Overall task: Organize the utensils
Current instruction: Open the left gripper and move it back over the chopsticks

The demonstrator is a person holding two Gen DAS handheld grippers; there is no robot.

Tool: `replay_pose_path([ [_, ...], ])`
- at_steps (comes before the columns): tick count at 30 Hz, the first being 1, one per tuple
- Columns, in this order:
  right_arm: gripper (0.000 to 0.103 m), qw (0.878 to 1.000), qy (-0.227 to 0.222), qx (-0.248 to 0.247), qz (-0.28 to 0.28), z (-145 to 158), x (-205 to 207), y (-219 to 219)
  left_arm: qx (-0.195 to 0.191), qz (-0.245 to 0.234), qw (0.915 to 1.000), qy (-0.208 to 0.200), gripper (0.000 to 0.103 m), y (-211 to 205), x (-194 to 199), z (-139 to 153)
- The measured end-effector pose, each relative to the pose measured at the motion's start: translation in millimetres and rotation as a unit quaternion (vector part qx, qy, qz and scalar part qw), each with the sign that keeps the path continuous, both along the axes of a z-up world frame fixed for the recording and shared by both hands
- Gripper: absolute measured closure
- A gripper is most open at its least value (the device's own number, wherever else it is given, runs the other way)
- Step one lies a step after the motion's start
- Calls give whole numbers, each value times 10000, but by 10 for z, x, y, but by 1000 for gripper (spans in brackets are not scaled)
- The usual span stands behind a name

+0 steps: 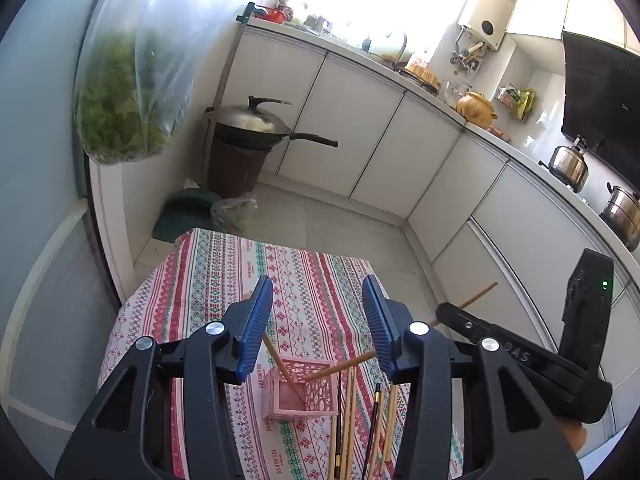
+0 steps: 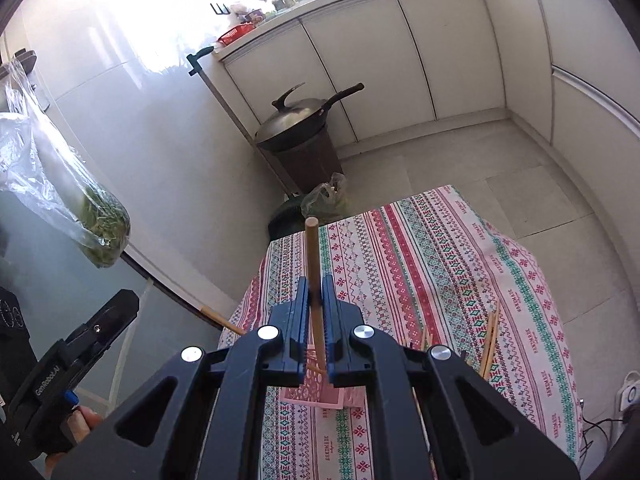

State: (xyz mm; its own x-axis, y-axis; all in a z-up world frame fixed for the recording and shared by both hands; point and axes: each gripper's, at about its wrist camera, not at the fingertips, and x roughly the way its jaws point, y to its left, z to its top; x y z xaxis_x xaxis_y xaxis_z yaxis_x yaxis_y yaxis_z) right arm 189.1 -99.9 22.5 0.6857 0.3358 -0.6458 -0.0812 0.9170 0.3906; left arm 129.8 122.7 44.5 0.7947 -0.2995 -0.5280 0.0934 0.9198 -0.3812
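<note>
A pink lattice utensil holder [image 1: 299, 394] stands on the patterned tablecloth [image 1: 312, 280]. One wooden chopstick [image 1: 280, 364] leans inside it. My left gripper [image 1: 318, 322] is open and empty above the holder. Several loose chopsticks [image 1: 352, 424] lie on the cloth just right of the holder. My right gripper [image 2: 315, 300] is shut on a wooden chopstick [image 2: 313, 264], which points up and away, its lower end over the holder [image 2: 320, 394]. The right gripper also shows in the left wrist view [image 1: 520, 356], with that chopstick [image 1: 340, 367] reaching across to the holder's rim.
The small table's far edge drops to a tiled floor [image 1: 352, 220]. A lidded wok on a brown bin [image 1: 248, 128] stands by white cabinets [image 1: 360, 120]. A bag of greens [image 1: 124, 100] hangs at left. More loose chopsticks [image 2: 490, 340] lie at the cloth's right.
</note>
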Motion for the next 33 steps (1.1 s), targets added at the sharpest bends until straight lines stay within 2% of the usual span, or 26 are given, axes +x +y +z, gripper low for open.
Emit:
replay_pose_path([
  [4, 93, 9998, 73, -153, -41, -97, 34, 77, 101, -58, 9999, 83, 59, -76, 18, -48],
  [9, 91, 9985, -293, -443, -97, 63, -144, 94, 255, -100, 9996, -6, 59, -163, -50, -11],
  [11, 86, 9973, -418, -581, -138, 112, -231, 85, 286, -125, 9995, -31, 59, -212, -67, 4],
  [16, 76, 9928, -653, -977, -254, 162, -422, 40, 515, -127, 9985, -147, 48, -370, -159, 25],
  [18, 69, 9917, -701, -1026, -319, 176, -474, -7, 590, -151, 9980, -136, 47, -435, -181, 19],
  [20, 65, 9907, -751, -1073, -377, 196, -526, -52, 644, -147, 9978, -114, 45, -483, -184, 10],
  [22, 61, 9893, -800, -1139, -432, 217, -574, -96, 685, -122, 9975, -125, 38, -519, -195, 4],
  [24, 49, 9874, -863, -1212, -538, 226, -627, -126, 722, -106, 9972, -134, 35, -544, -204, -4],
  [26, 42, 9851, -912, -1302, -659, 228, -668, -164, 749, -121, 9970, -134, 32, -578, -219, -7],
  [28, 34, 9834, -924, -1350, -790, 226, -703, -222, 778, -72, 9968, -168, 24, -608, -240, -1],
  [32, 18, 9812, -822, -1310, -1159, 212, -747, -403, 804, -83, 9966, -161, 20, -667, -254, 4],
  [33, 13, 9802, -798, -1274, -1286, 203, -765, -474, 806, -71, 9966, -172, 15, -679, -262, 5],
])
